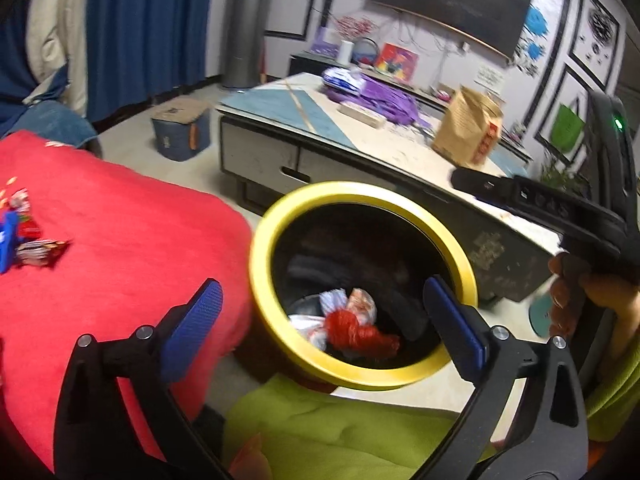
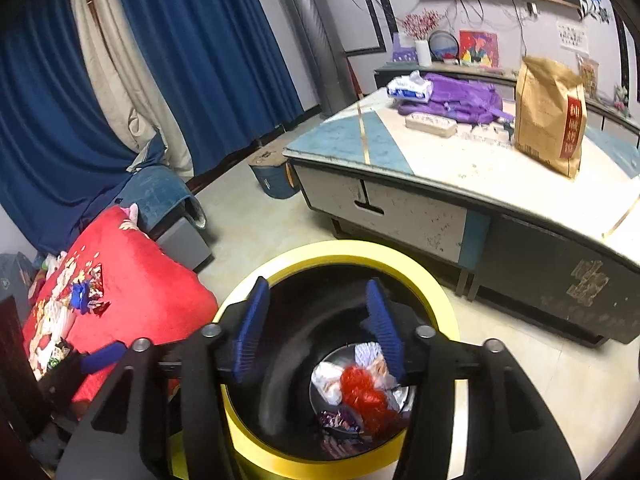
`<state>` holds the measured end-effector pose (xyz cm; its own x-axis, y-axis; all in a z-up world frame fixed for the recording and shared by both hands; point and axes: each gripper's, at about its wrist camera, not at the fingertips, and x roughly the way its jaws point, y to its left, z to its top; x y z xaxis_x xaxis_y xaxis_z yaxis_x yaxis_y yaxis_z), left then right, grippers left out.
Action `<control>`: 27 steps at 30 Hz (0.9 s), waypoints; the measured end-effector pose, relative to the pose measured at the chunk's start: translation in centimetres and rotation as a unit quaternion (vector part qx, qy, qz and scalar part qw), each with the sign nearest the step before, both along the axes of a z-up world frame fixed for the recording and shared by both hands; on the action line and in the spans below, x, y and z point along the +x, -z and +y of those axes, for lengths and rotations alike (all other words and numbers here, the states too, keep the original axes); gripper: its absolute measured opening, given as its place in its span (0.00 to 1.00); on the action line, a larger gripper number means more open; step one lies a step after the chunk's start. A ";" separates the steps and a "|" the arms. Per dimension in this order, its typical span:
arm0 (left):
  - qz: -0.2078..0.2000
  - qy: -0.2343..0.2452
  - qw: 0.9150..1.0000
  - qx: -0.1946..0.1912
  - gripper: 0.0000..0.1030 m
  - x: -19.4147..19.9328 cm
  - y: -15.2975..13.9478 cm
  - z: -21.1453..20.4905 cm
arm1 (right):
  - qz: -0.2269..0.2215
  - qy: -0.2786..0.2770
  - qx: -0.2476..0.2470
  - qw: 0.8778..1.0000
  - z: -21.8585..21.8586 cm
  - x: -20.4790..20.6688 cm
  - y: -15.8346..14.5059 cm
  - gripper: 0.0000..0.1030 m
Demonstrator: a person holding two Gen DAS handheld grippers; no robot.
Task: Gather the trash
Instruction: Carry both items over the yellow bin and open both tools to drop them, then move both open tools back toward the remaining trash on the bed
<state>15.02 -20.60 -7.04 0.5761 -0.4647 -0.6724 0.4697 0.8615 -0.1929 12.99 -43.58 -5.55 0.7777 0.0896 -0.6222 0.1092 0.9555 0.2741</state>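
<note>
Over the yellow-rimmed black round bin (image 2: pixel 340 456) | right gripper (image 2: pixel 320 332) fingers apart, empty; left gripper (image 1: pixel 324 320) likewise | crumpled wrappers (image 1: pixel 38 240) wait far left on red blanket (image 1: pixel 132 240) | you reach there, pinch one wrapper low.

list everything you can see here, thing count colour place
trash bin: 1, black with yellow rim, on the floor under both grippers
trash in the bin: a small heap, red, white and purple, at the bottom
wrappers: a few, red, blue and white, on the red blanket
red blanket: 1, left of the bin
coffee table: 1, white and blue top, behind the bin
paper bag: 1, brown with red label, upright on the table
purple bag: 1, on the table
tissue pack: 1, white and blue, beside the purple bag
curtains: blue and cream, far wall
left gripper: blue pads, open, empty
right gripper: blue pads, open, empty
</note>
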 end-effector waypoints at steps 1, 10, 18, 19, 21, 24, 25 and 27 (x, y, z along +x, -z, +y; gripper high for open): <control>-0.003 -0.010 1.000 0.001 0.90 0.0 -0.2 0.5 | -0.005 -0.002 -0.003 1.000 0.2 -0.1 -0.2 0.51; -0.029 -0.071 0.997 -0.008 0.90 -0.2 -2.2 4.7 | -0.065 -0.029 -0.020 0.997 2.7 -1.8 -3.0 0.64; -0.068 -0.121 0.990 -0.006 0.90 -1.0 -4.1 8.3 | -0.115 -0.079 -0.031 0.990 6.2 -3.2 -5.3 0.68; -0.071 -0.128 0.989 -0.007 0.90 -1.0 -4.3 8.8 | -0.121 -0.087 -0.031 0.988 6.7 -3.3 -5.5 0.69; -0.079 -0.142 0.987 -0.007 0.90 -1.0 -4.6 9.8 | -0.128 -0.099 -0.032 0.986 7.7 -3.6 -5.8 0.71; -0.088 -0.162 0.983 -0.008 0.90 -1.1 -5.1 11.5 | -0.134 -0.118 -0.034 0.983 9.0 -3.9 -6.1 0.72; -0.091 -0.168 0.982 -0.009 0.90 -1.2 -5.3 12.0 | -0.136 -0.125 -0.035 0.982 9.6 -3.9 -6.3 0.72; -0.096 -0.184 0.978 -0.013 0.90 -1.3 -5.7 13.2 | -0.137 -0.138 -0.036 0.980 10.5 -3.9 -6.4 0.72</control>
<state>13.75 -7.37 -1.35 0.8220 -0.2169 -0.5266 0.1578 0.9752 -0.1553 9.05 -33.08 0.87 0.8685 0.2835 -0.4067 -0.2241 0.9563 0.1880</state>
